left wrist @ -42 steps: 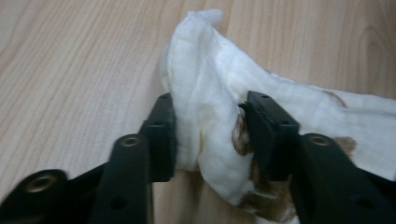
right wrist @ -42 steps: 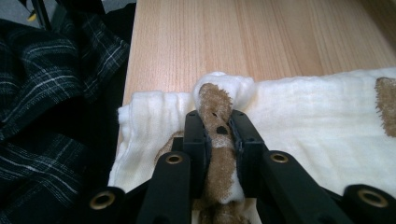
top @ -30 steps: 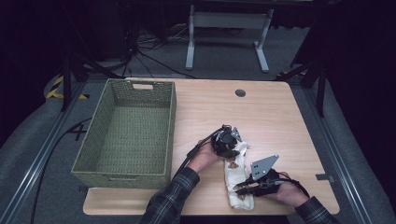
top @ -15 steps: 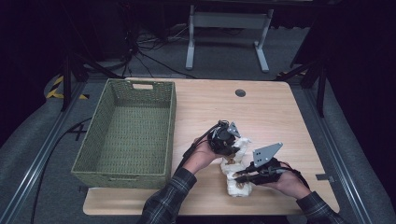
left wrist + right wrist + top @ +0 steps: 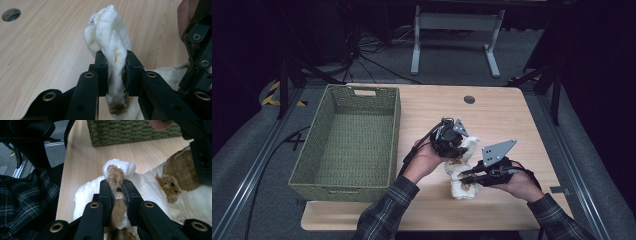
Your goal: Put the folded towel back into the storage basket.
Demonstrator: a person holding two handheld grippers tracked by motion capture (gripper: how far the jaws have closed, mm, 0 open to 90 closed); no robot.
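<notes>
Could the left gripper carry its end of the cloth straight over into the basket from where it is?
Probably not alone. The left gripper is shut on the cloth and the table toward the open basket looks bare, but the right gripper pinches the cloth's other end, so it would have to follow or let go.

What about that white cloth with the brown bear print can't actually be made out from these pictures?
- High view: much of the cloth lies under the left tongs and right tongs, so its full outline is hidden.
- Left gripper view: the cloth's lower part is cut off by the bottom edge and the jaws; the print barely shows.
- Right gripper view: the bear print is partly covered by the other tongs at the right edge.
- Basket: its near inside wall is hidden.
</notes>
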